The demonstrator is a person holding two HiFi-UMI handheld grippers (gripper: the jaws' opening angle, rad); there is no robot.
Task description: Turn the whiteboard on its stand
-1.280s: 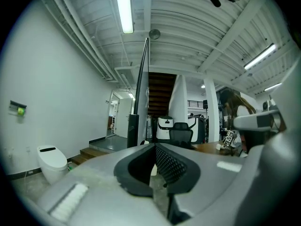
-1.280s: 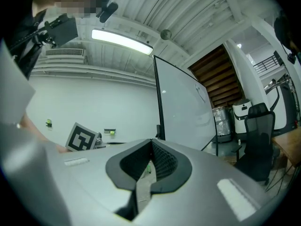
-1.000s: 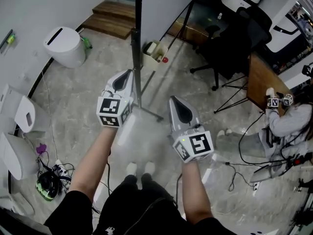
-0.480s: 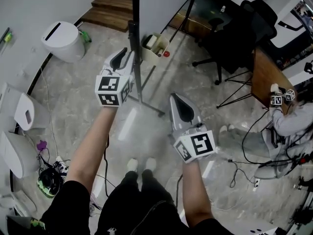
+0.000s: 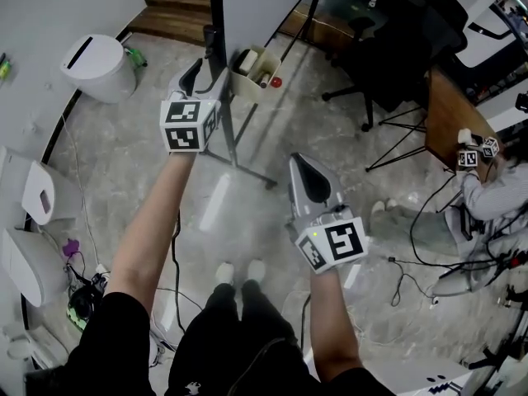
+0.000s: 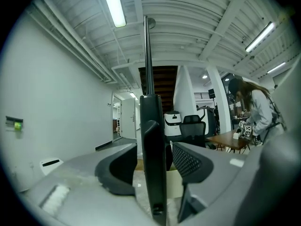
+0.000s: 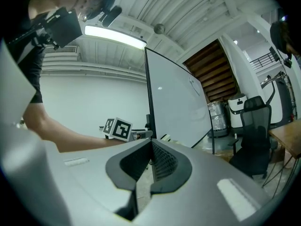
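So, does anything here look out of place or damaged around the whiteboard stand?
Nothing looks damaged or spilled. The whiteboard stands upright on its stand. Only the loose cables tangled on the floor to the right look untidy, and they could catch a foot.

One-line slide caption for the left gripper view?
Left gripper, jaws opening, straddles the whiteboard stand's black upright post without pressing on it.

The head view looks steeply down at the grey stone floor (image 5: pixel 124 163). Both gripper views look forward, sharing the black metal stand post (image 6: pixel 153 164).
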